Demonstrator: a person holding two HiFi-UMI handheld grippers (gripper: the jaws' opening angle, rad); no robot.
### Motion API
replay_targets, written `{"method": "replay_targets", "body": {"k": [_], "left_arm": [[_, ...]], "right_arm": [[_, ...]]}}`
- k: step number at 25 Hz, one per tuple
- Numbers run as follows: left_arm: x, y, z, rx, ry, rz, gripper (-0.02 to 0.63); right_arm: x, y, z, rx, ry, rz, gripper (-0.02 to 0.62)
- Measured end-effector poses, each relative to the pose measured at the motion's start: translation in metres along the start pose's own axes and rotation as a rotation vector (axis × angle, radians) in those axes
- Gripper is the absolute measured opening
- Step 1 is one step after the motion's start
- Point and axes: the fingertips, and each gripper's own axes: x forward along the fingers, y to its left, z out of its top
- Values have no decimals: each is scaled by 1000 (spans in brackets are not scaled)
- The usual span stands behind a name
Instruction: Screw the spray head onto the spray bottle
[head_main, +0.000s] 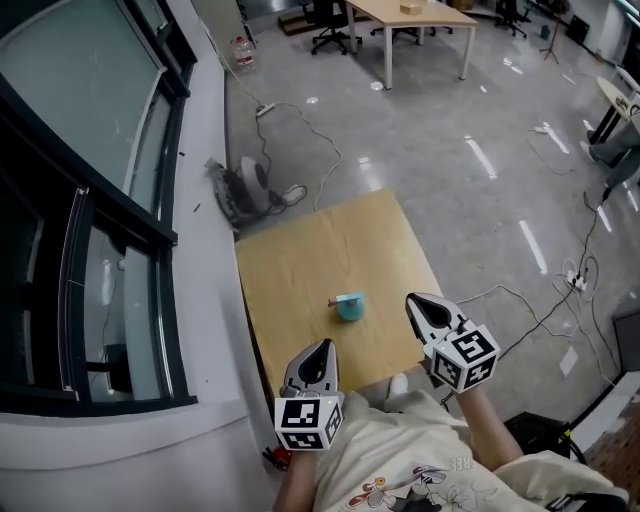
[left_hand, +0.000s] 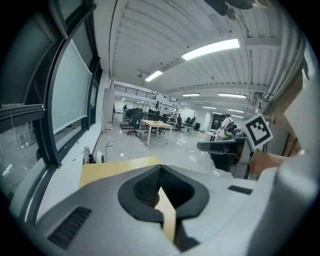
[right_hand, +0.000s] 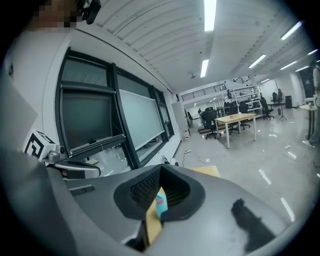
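grey polished floor, a window wall (head_main: 90, 200) on your left and a distant row of office desks surround the small wooden counter (head_main: 300, 250) in front of you. locate the teal spray bottle (head_main: 351, 307) near the middle of the counter; it appears to stand upright and alone, with nothing else on the board. note the spray head (head_main: 335, 300): a small brownish tip projects to the left from the top of the bottle, and no separate head lies anywhere on the counter. judge from this that the head is already on the bottle and the task is at or near its end; how tightly the thread is seated cannot be read at this size. check the left gripper (head_main: 318, 348) at the near edge of the counter: in the left gripper view its fingers (left_hand: 144, 187) are pressed together with nothing between them, only the bare counter showing through the slit. check the right gripper (head_main: 417, 303), held just right of the bottle and clear of it: its fingers (right_hand: 144, 189) are likewise pressed together and empty, and the bottle shows through the gap beyond them in the right gripper view, well apart from the pads. neither gripper touches the bottle.
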Motion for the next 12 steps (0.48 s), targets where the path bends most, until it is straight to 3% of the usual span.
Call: {"method": "replay_targets", "body": {"k": [5, 12], "left_arm": [[0, -5, -1, 1, 10, 20, 8], [-20, -36, -4, -31, 41, 39, 8]], "right_arm": [[-1, -2, -1, -29, 3, 23, 6], [-33, 16, -16, 7, 59, 83, 6]]}}
